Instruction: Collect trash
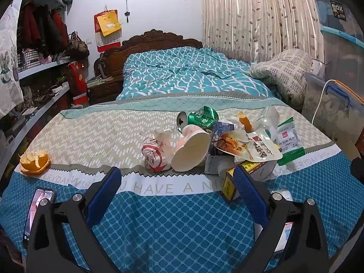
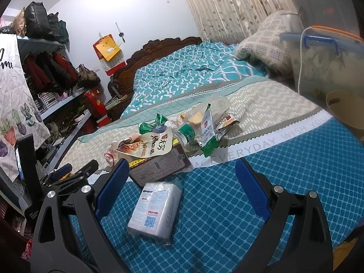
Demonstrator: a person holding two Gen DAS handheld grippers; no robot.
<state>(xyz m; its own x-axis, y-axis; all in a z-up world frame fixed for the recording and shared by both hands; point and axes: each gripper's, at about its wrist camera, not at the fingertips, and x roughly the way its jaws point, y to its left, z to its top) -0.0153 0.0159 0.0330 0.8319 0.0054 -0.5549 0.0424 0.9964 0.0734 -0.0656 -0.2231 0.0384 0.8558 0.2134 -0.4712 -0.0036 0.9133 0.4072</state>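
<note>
- Two grippers hover over the near edge of the bed; our left gripper and right gripper both stand wide apart and hold nothing.
- We judge the collecting has not started: the trash sits heaped toward the bed's near right part, on the printed band.
- Heap: a crushed green can, a tipped paper cup, a crumpled red-and-white wrapper, a snack pouch with Chinese print.
- An orange peel lies well apart, near the left edge.
- A tissue pack lies between our right gripper's fingers, untouched.
- Next we would lower and close on that pack; it is soft and will squash.
- Readable writing: "HAVE A" and "EVERYDAY WISH YOU" on the band, "BOX" on a storage bin.
</note>
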